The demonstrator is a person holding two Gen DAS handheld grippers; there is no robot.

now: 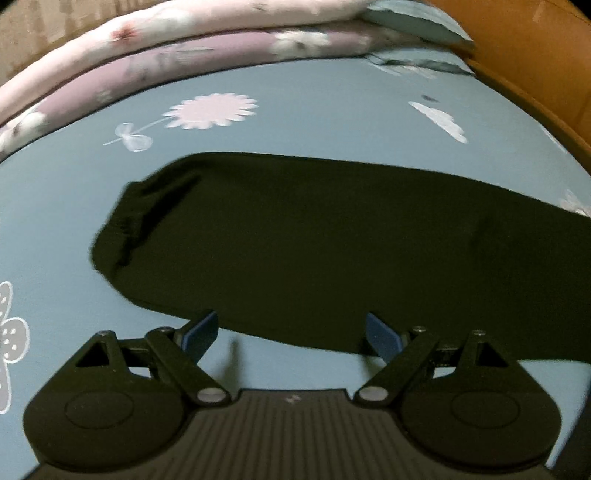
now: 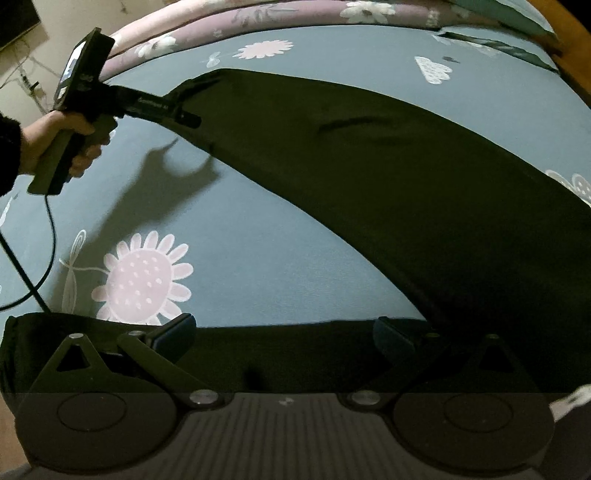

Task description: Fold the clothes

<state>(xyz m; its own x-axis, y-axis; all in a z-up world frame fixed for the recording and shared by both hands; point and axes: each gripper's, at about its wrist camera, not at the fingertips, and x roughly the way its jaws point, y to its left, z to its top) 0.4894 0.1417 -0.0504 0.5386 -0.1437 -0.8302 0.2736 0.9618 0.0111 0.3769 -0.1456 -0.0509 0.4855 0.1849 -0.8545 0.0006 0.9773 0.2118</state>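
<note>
Black trousers (image 2: 406, 177) lie spread on a blue flowered bed sheet (image 2: 258, 229), the two legs forming a V. One leg (image 1: 314, 240) runs across the left wrist view with its cuff at the left. My left gripper (image 1: 291, 316) is open just above this leg's near edge, with nothing pinched between its blue pads (image 1: 201, 332). In the right wrist view a hand holds the left gripper (image 2: 188, 118) near that cuff. The other leg (image 2: 277, 350) lies along the bottom of the right wrist view. My right gripper (image 2: 284, 321) stands open over it.
A rolled pink and purple flowered quilt (image 1: 184, 48) lies along the far side of the bed. A teal pillow (image 1: 413, 18) sits at the far right, beside a brown wooden bed frame (image 1: 535, 55). A black cable (image 2: 48, 240) hangs from the left gripper's handle.
</note>
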